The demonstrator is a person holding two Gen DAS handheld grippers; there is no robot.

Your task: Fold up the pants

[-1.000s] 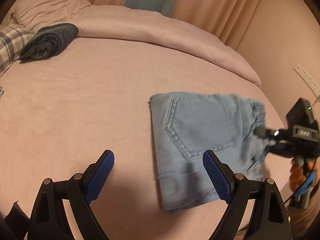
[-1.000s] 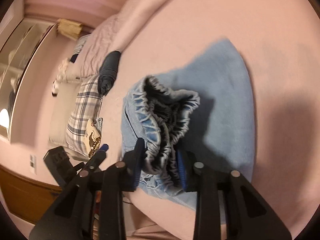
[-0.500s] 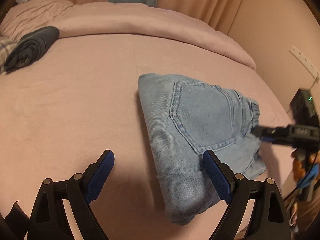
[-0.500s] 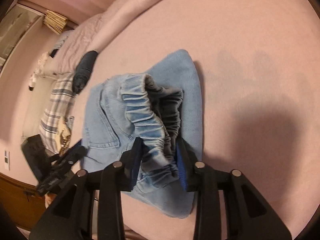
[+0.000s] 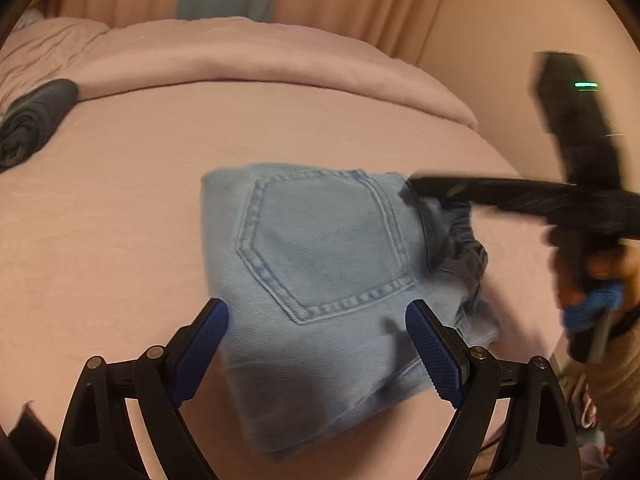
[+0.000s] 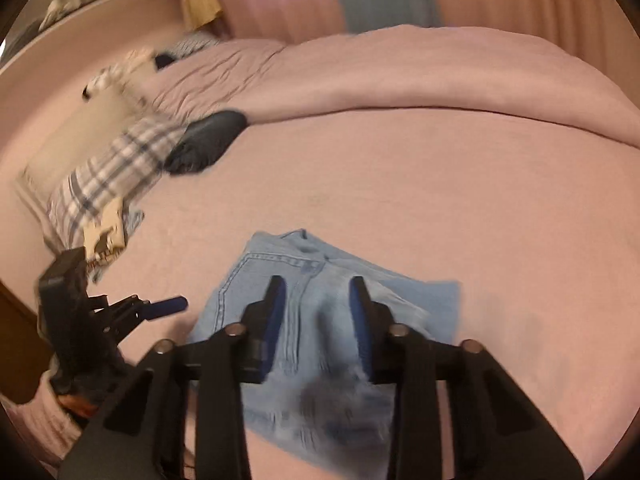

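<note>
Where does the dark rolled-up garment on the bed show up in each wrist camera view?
Left wrist: the dark rolled garment lies at the far left edge, on the pink bed.
Right wrist: it lies upper left, beside the plaid pillow.
Shared landmark: the folded jeans, low and central in both.

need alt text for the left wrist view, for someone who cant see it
Folded light blue jeans lie back pocket up on a pink bed, with the open left gripper hovering over their near edge. The blurred right gripper reaches in at the waistband; whether it grips is unclear. A dark rolled garment lies far left.
</note>
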